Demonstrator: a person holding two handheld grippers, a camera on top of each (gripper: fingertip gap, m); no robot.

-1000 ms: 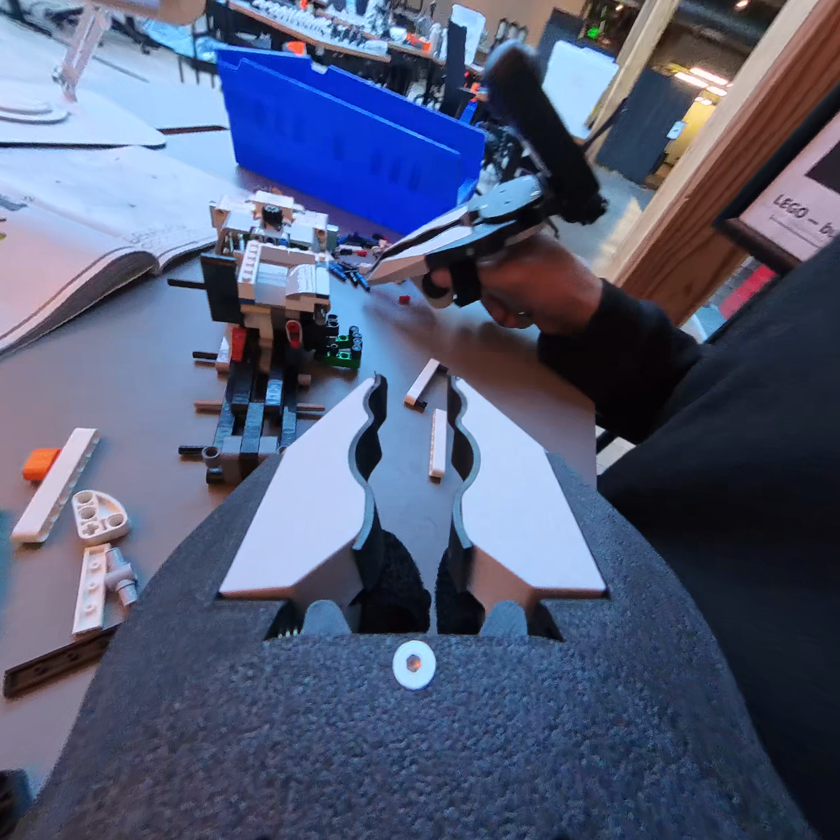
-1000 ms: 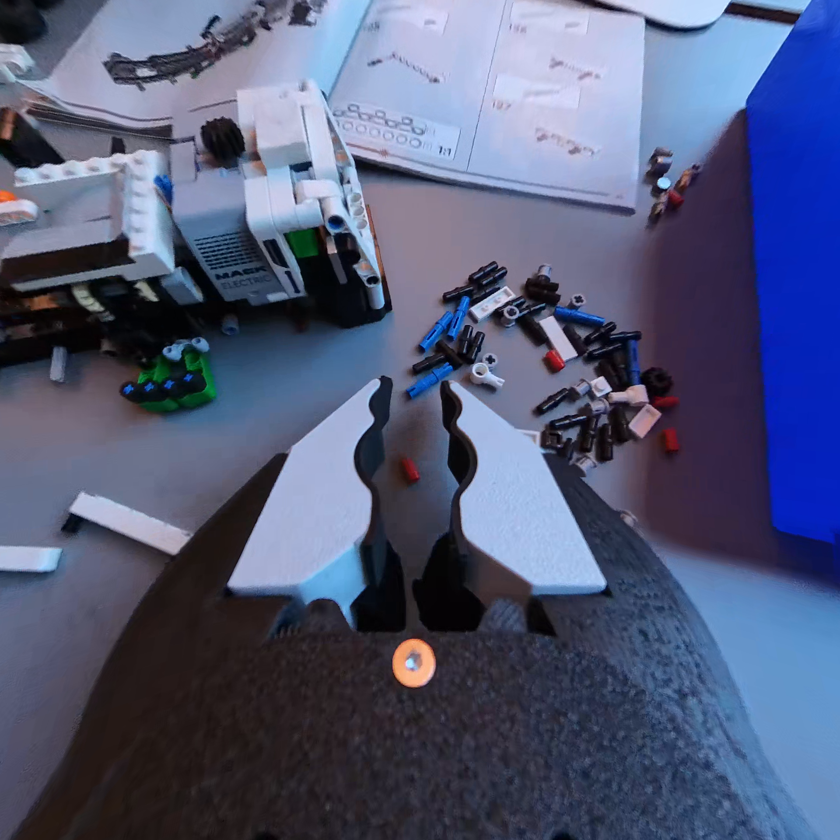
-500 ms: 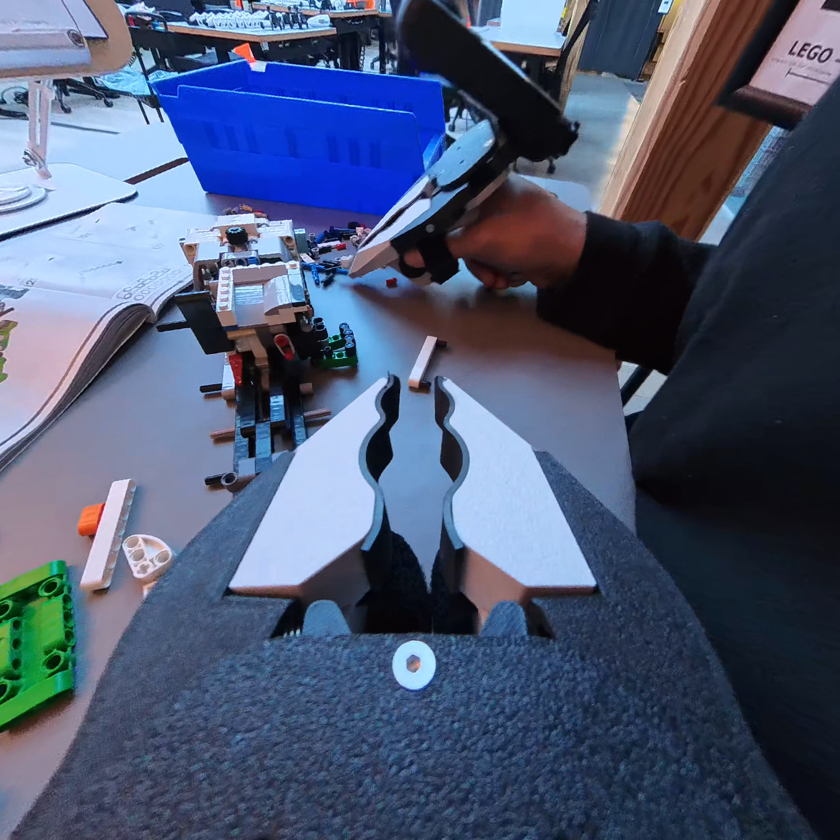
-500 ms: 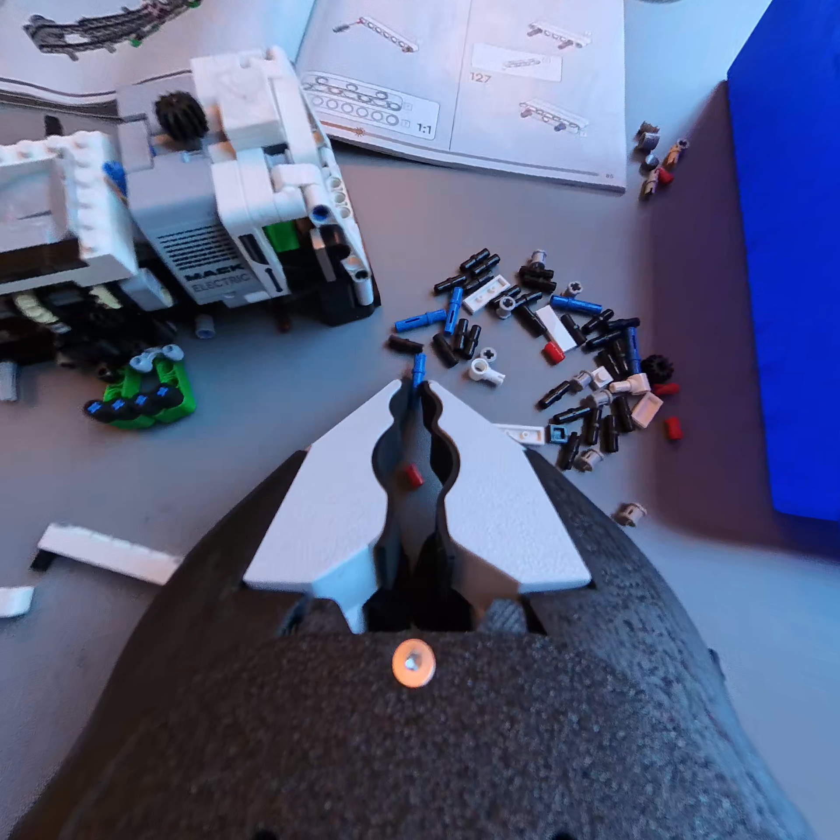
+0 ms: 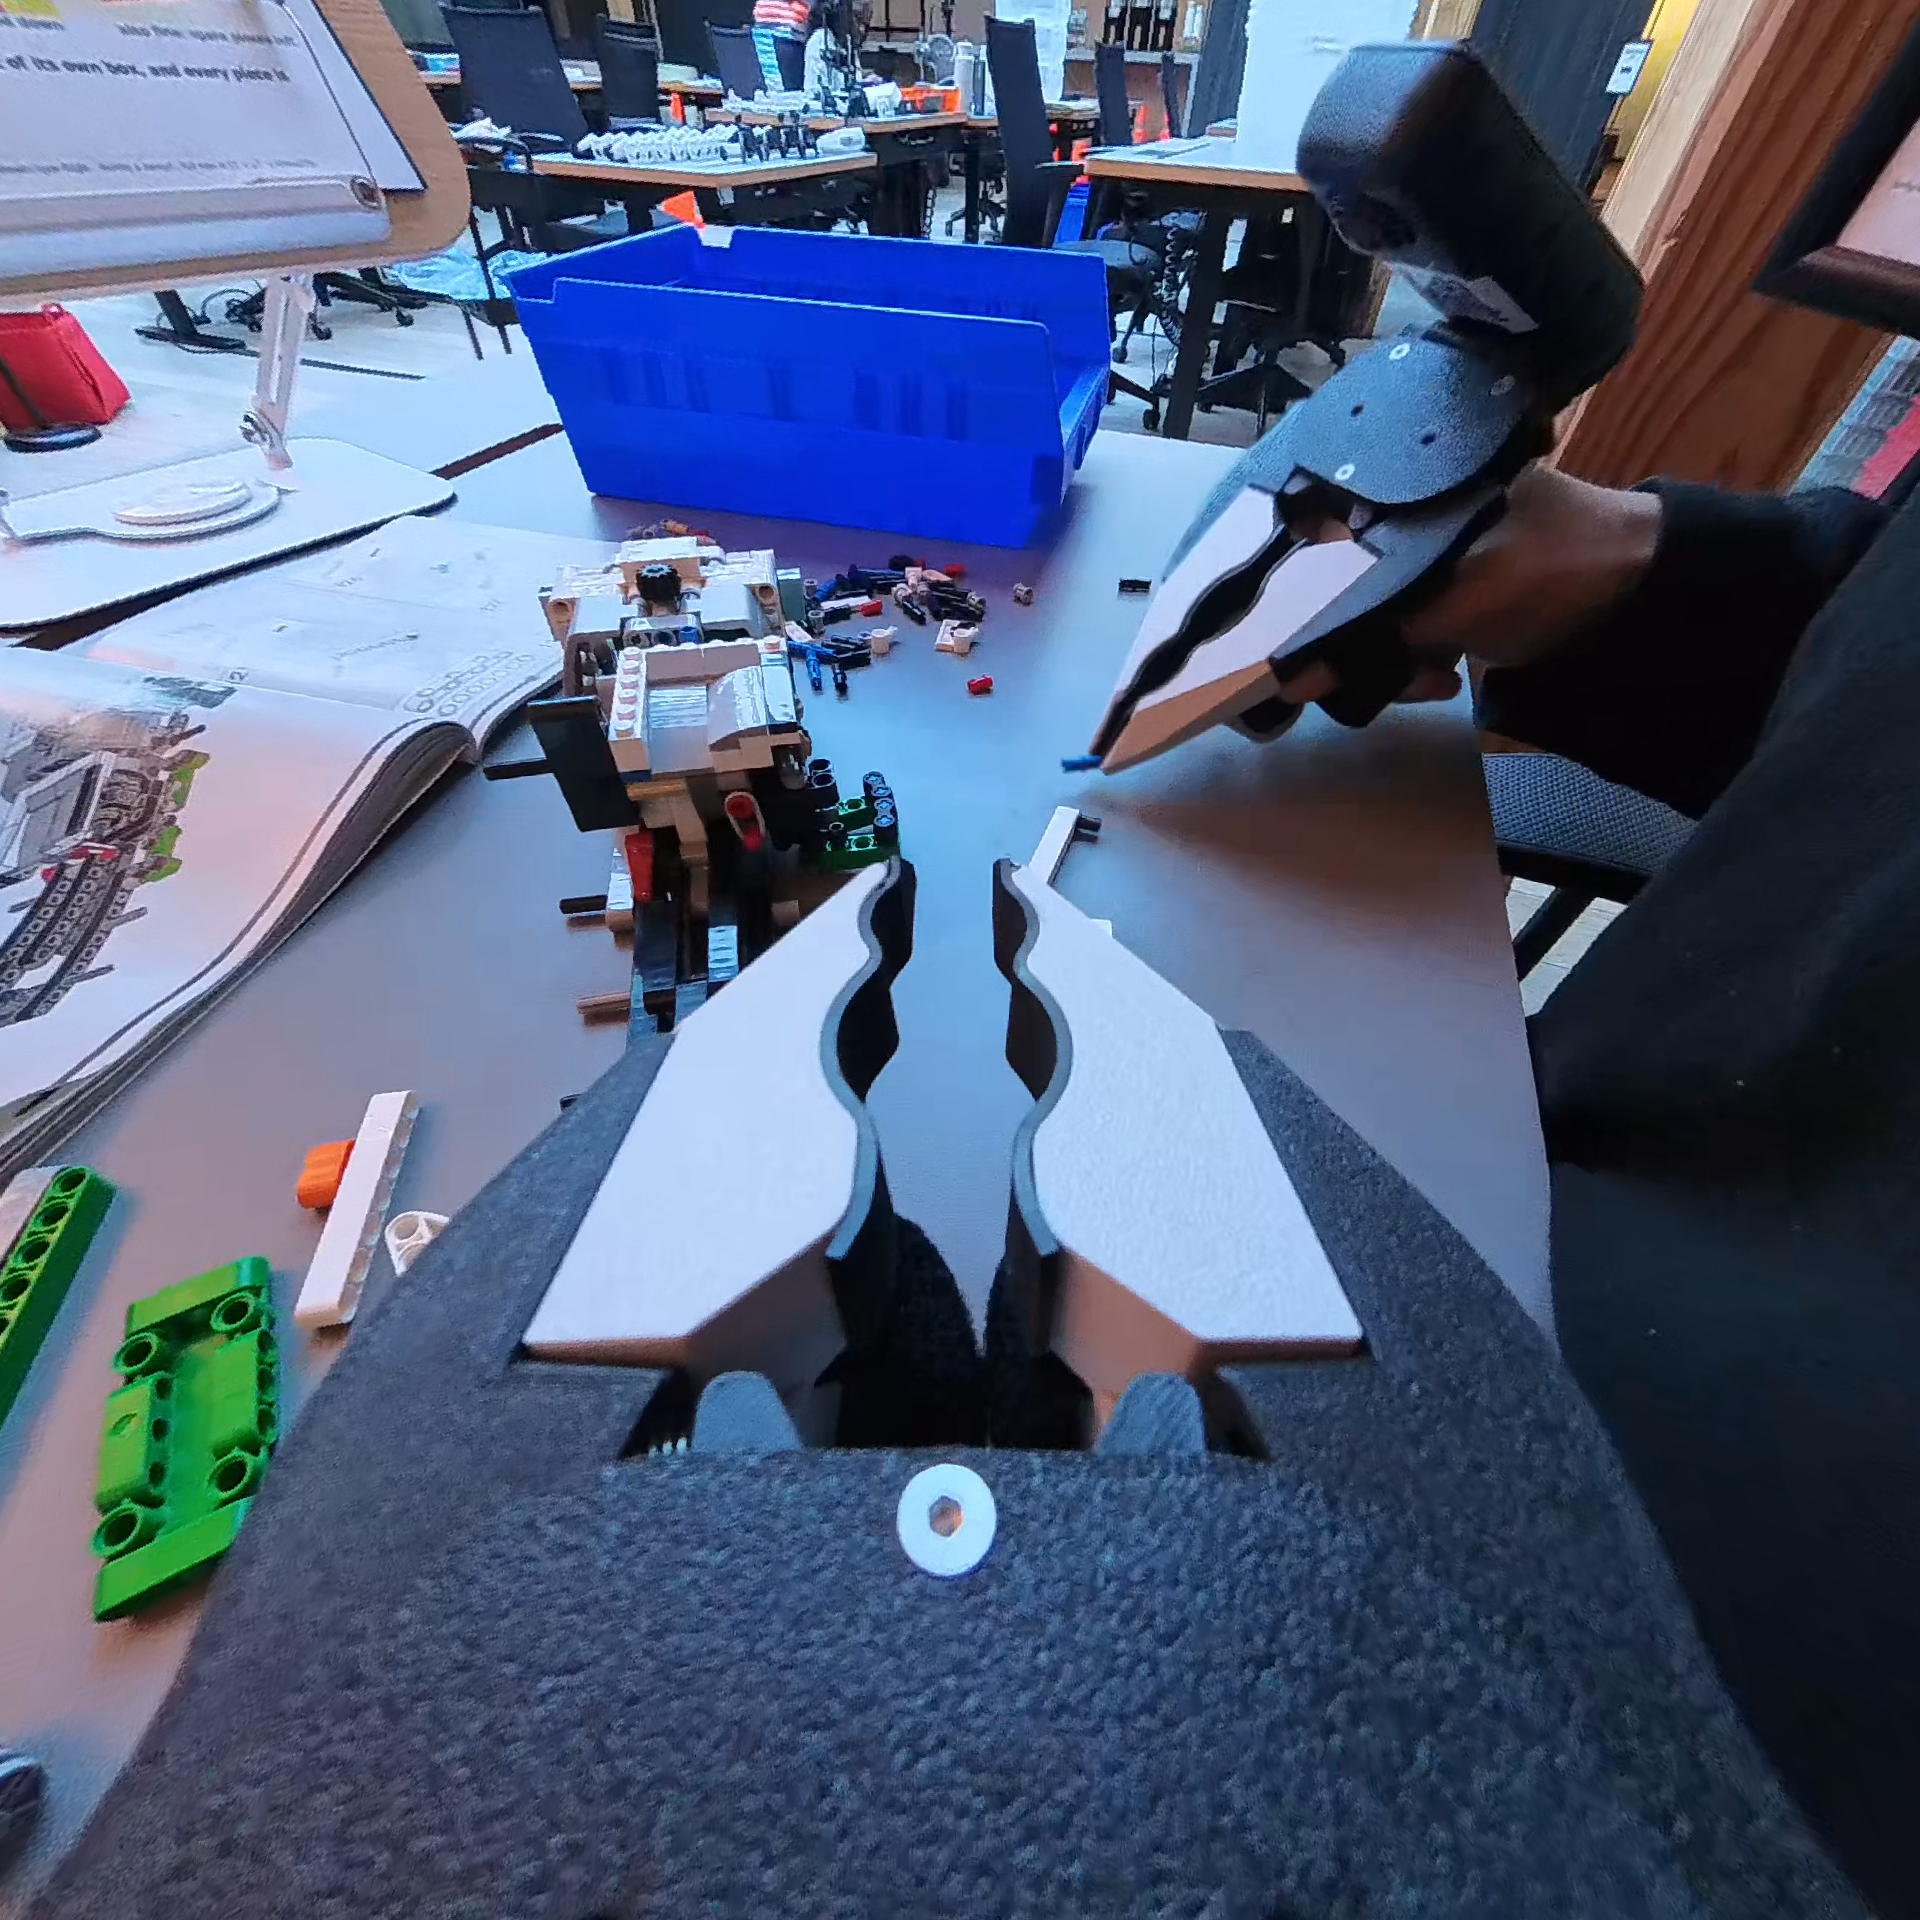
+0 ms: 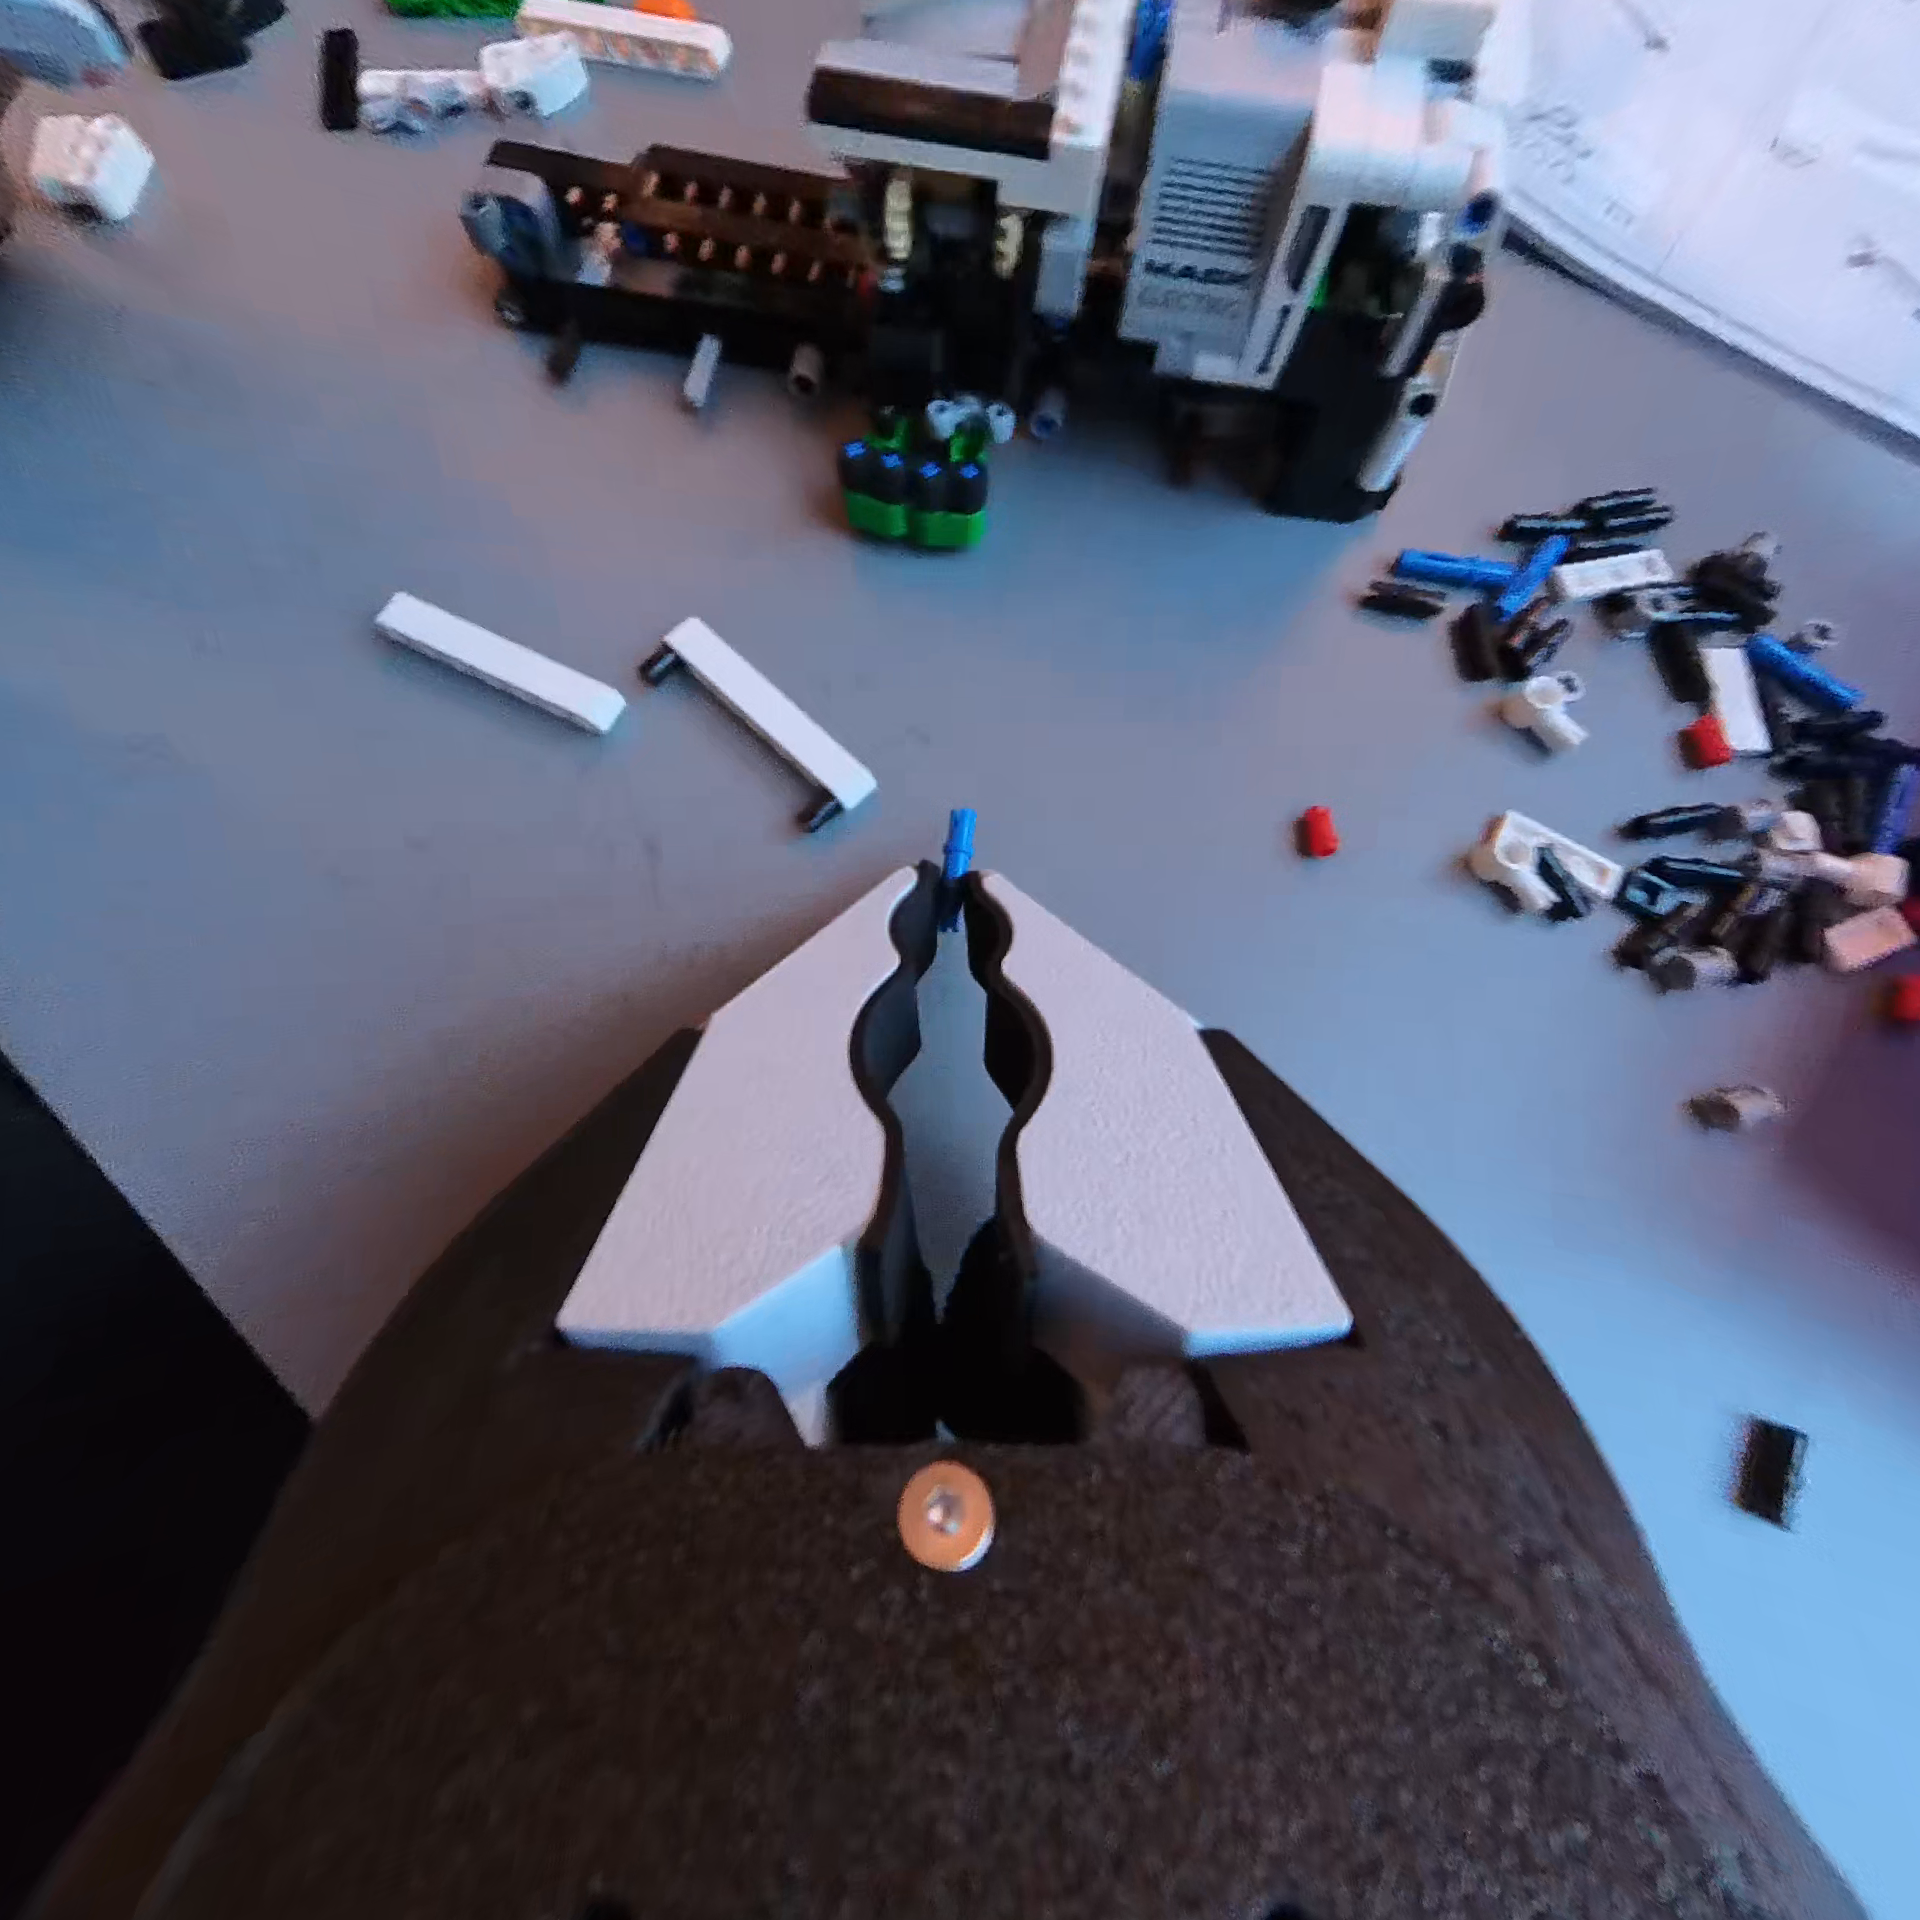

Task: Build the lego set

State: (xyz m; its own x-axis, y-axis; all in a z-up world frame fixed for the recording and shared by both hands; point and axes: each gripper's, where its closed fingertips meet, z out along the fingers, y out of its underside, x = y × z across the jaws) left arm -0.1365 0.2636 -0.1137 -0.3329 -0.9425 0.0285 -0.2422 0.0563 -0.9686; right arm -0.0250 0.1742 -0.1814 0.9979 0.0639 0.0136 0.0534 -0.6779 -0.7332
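Note:
The half-built white, grey and black truck model (image 5: 686, 717) stands mid-table, also in the right wrist view (image 6: 1143, 239). My right gripper (image 6: 948, 883) is shut on a small blue pin (image 6: 956, 857), held above the table near a white beam with black pins (image 6: 764, 717). It shows in the left wrist view (image 5: 1101, 753) with the blue pin (image 5: 1078, 763) at its tip. My left gripper (image 5: 945, 878) is open and empty, low over the table, just right of the model's black rear frame (image 5: 681, 956).
A pile of small black, blue, red and white pins (image 6: 1714, 748) lies right of the model. A blue bin (image 5: 821, 384) stands behind. An open instruction book (image 5: 229, 748) lies at left. Green pieces (image 5: 187, 1423) and a white beam (image 5: 358, 1205) lie near left. Across from one pair of fingers to the other is roughly 15 cm.
My right gripper closed on a blue pin from the pile, lifted it and swung left toward the white beams. My left gripper pulled back and stayed open.

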